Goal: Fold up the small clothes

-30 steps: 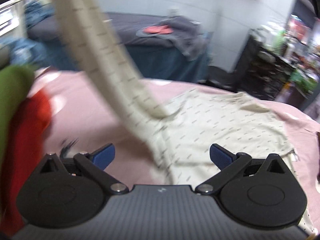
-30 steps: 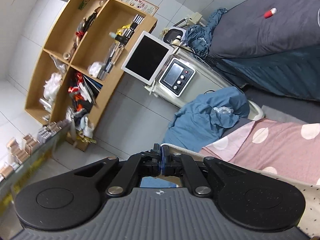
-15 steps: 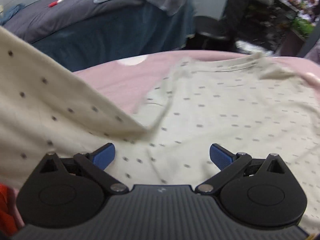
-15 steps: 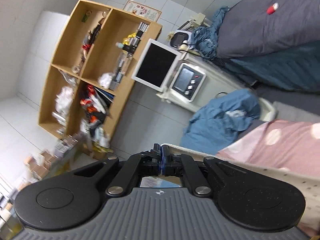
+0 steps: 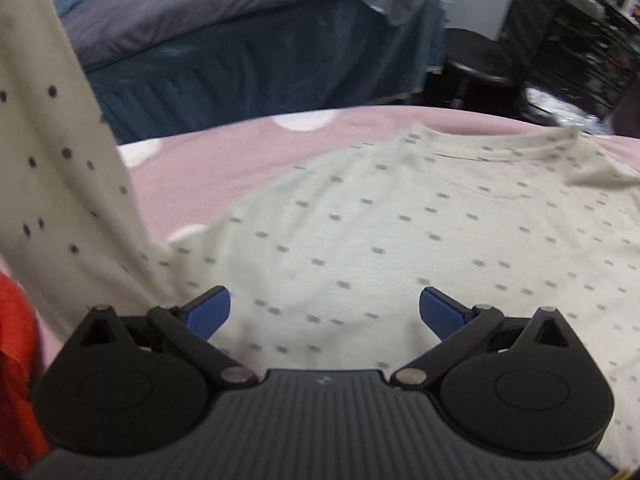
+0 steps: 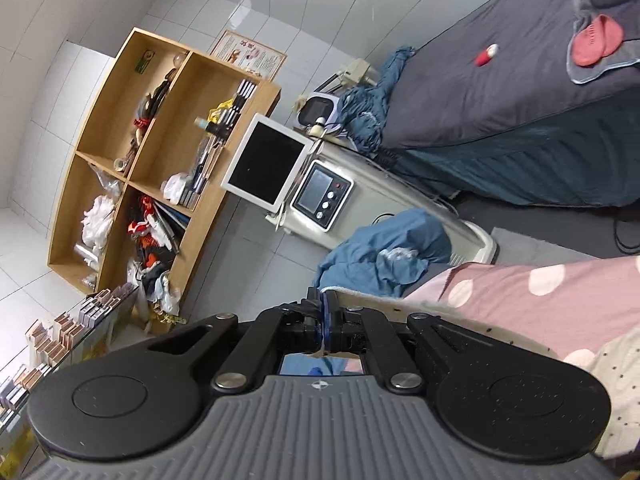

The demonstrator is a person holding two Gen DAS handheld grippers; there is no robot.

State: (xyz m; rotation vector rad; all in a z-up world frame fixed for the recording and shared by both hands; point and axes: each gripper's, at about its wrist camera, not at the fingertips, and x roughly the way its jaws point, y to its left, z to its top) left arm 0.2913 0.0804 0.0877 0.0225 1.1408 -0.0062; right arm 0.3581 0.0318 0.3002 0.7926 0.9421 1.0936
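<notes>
Left gripper (image 5: 324,312) hangs w/ jaws spread wide, blue pads apart, nothing between them, angled down over the cream shirt (image 5: 400,232). Shirt lies flat on the pink spotted bedcover (image 5: 224,160), collar at the far side, small grey dashes printed all over; no readable label or brand on it. One part of the shirt is lifted up at the left of the left wrist view, a cream panel w/ dark dots rising to the top corner. Orange-red cloth (image 5: 16,380) sits at the near left edge.

Right gripper (image 6: 324,320) has jaws pinched tight on a cream hem of the shirt (image 6: 616,364), which runs off to the right across the pink cover.

Beyond, in the right wrist view: wooden shelf unit (image 6: 132,152) w/ clutter, a poster (image 6: 250,54) on the wall above it, text too small to read. Blank white-framed screen (image 6: 264,164) and a machine w/ control panel (image 6: 322,196); no writing legible. Far right, a dark grey bed (image 6: 500,80) w/ a pink cloth (image 6: 596,40) and a small red-white item (image 6: 486,54).
</notes>
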